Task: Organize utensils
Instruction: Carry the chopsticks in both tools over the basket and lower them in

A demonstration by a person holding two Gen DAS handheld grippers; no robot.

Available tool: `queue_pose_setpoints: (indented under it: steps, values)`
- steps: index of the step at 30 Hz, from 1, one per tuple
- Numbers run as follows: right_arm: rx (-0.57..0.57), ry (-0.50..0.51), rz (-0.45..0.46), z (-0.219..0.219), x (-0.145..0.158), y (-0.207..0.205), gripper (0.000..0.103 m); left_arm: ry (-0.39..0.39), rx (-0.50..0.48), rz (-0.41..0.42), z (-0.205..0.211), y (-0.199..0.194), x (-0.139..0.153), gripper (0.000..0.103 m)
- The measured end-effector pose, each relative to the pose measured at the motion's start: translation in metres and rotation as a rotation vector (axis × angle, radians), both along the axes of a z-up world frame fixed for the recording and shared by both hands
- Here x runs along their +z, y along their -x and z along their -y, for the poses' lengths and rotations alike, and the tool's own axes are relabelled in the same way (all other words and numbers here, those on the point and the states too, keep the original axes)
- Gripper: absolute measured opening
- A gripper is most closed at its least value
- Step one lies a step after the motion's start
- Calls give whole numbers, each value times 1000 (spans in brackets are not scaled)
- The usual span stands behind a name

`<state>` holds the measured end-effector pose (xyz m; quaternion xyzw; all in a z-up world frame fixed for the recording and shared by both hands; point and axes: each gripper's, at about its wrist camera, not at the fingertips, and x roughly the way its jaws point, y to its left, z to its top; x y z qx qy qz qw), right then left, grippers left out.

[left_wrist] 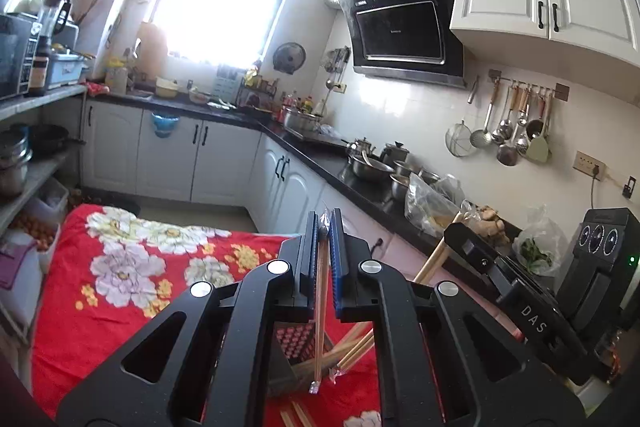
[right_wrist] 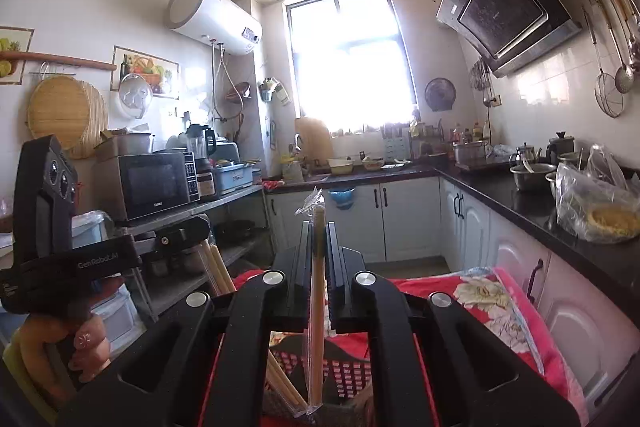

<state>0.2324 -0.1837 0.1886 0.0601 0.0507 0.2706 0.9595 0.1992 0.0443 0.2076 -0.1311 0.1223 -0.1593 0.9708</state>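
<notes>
My left gripper [left_wrist: 323, 223] is shut on a pair of wrapped wooden chopsticks [left_wrist: 319, 323] that hangs down over a dark mesh basket [left_wrist: 298, 347]. Several more wrapped chopsticks [left_wrist: 352, 347] lie in that basket. My right gripper [right_wrist: 319, 227] is shut on another wrapped chopstick pair [right_wrist: 317, 307], held upright with its lower end in the basket [right_wrist: 344, 371]. Other chopsticks [right_wrist: 282, 383] lean in the basket. The right gripper's body [left_wrist: 520, 291] shows at right in the left wrist view. The left gripper's body [right_wrist: 48, 227] shows at left in the right wrist view.
The basket stands on a red floral cloth [left_wrist: 120, 267]. A black counter [right_wrist: 560, 211] with pots and bags runs along the right. A microwave [right_wrist: 152, 183] sits on a shelf at left. White cabinets [left_wrist: 224, 163] stand beyond.
</notes>
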Motion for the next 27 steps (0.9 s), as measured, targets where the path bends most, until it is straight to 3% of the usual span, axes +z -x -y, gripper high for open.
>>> queue_pose_setpoints:
  steps: [9,27]
  values:
    - [-34,-12,-10,-7,-12,-32,6,-42,90,33,-3,-18,-3,3]
    - [-71,-2,-36,-17,-53,-69,6,-1,141,-60,-5,-56,-55,3]
